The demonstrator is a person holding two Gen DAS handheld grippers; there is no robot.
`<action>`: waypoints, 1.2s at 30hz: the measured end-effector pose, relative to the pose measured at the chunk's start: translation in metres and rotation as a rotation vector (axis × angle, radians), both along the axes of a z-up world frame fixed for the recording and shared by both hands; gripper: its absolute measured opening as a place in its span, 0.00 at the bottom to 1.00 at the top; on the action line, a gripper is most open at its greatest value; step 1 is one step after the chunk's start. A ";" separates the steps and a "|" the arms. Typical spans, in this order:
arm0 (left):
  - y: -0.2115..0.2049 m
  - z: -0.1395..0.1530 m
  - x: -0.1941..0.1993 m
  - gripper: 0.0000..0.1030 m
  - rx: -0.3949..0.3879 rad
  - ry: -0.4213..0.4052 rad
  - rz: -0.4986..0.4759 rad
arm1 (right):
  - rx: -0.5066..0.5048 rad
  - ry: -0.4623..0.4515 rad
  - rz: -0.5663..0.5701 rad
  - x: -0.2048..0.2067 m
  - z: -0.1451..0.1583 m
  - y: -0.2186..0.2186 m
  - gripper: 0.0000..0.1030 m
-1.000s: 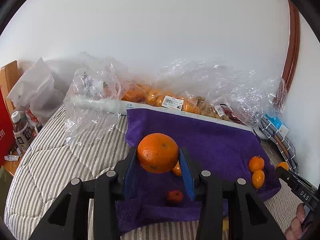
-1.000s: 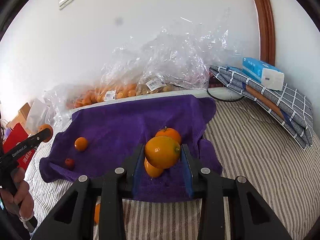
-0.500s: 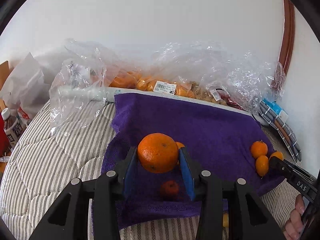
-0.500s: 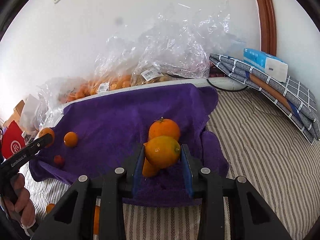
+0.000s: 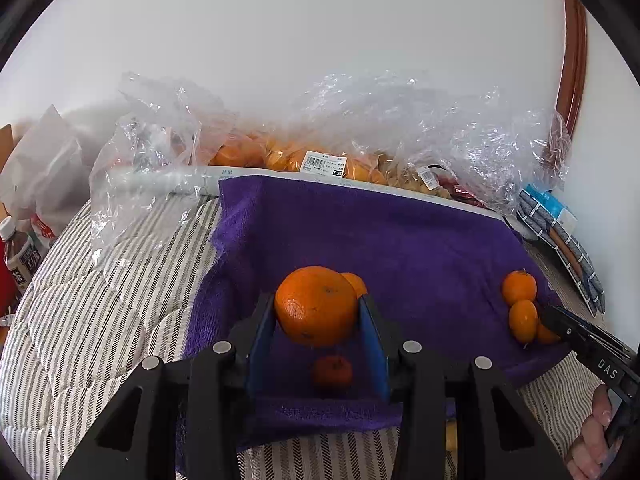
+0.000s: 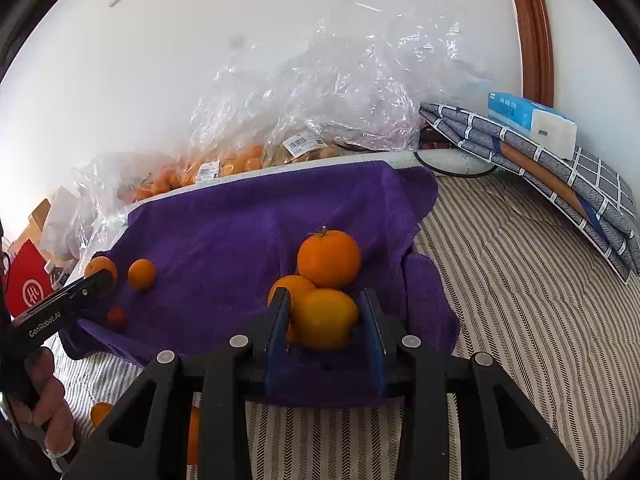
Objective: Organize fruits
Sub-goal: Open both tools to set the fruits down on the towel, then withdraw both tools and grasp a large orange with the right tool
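Left claw (image 5: 318, 316) pinching a large orange (image 5: 316, 306) above the purple towel (image 5: 360, 232); right claw (image 6: 324, 320) clamping a yellow citrus (image 6: 325, 319) beside two oranges at the towel's right edge. Lower gently, release slowly, avoid rolling.

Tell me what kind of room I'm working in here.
Most likely a bedroom: the purple towel with the fruit lies on a striped quilt like a bed's, a folded checked cloth sits by the wall, and a wooden door frame stands behind.
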State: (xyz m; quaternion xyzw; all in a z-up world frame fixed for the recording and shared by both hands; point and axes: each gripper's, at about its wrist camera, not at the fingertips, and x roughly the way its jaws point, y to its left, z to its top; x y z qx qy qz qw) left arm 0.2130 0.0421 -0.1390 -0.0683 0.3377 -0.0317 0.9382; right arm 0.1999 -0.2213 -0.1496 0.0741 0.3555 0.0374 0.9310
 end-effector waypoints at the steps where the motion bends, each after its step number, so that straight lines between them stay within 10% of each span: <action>1: -0.001 0.000 0.000 0.39 0.001 -0.001 -0.002 | 0.005 -0.004 0.004 -0.001 0.000 0.000 0.35; 36: -0.007 0.011 -0.024 0.50 0.020 -0.074 -0.027 | -0.062 -0.057 0.009 -0.068 0.032 0.031 0.49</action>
